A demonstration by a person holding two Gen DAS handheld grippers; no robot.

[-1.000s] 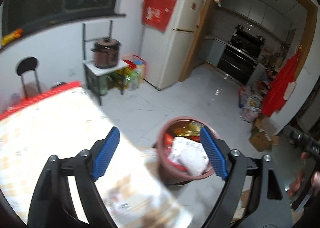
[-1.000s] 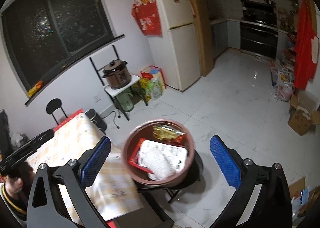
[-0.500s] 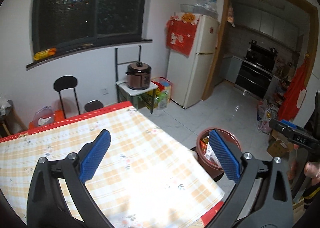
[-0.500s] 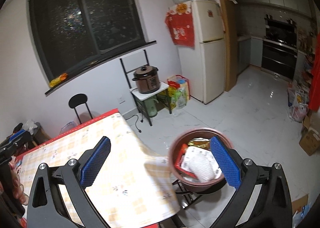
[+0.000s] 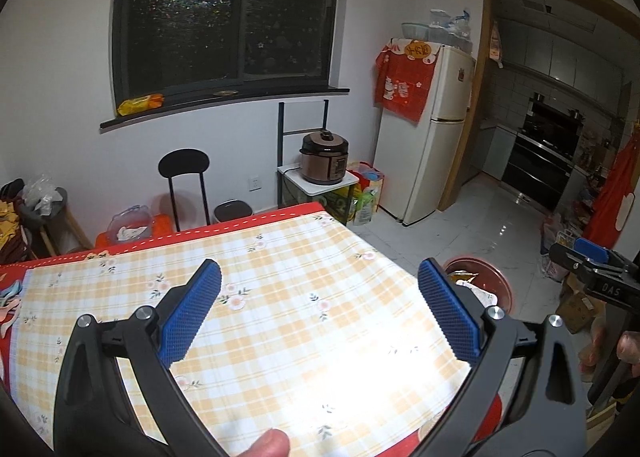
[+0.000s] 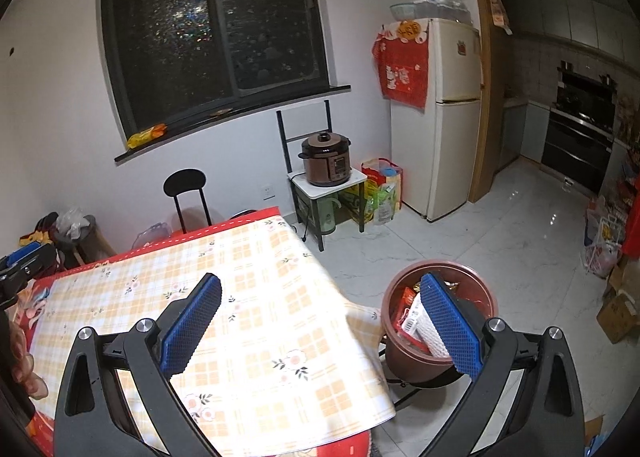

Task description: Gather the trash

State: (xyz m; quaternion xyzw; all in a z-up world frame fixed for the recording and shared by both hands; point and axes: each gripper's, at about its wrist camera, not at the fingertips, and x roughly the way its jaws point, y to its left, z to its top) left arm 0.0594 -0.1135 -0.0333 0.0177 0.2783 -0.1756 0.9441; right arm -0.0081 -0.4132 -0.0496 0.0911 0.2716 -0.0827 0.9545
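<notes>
1. Left wrist view: the left hand-held gripper (image 5: 318, 307) stands wide open with nothing between its blue pads, over the yellow-checked tabletop (image 5: 280, 297). The letters "DAS" show on the right hand-held gripper (image 5: 592, 257) at the right edge; from here I cannot tell how its jaws stand. The brown trash bin (image 5: 502, 289) stands upright on the floor, just past the tabletop's right edge, right of the open jaws and partly hidden by the right finger. A red cloth with a yellow emblem hangs on the fridge (image 5: 436, 137); its characters are too small to read.

2. Right wrist view: the right hand-held gripper (image 6: 320, 307) is also wide open and empty. The trash bin (image 6: 408, 357) sits low on the right, mouth upward, behind the right finger, holding red and white wrappers (image 6: 412, 321) whose print is unreadable.
</notes>
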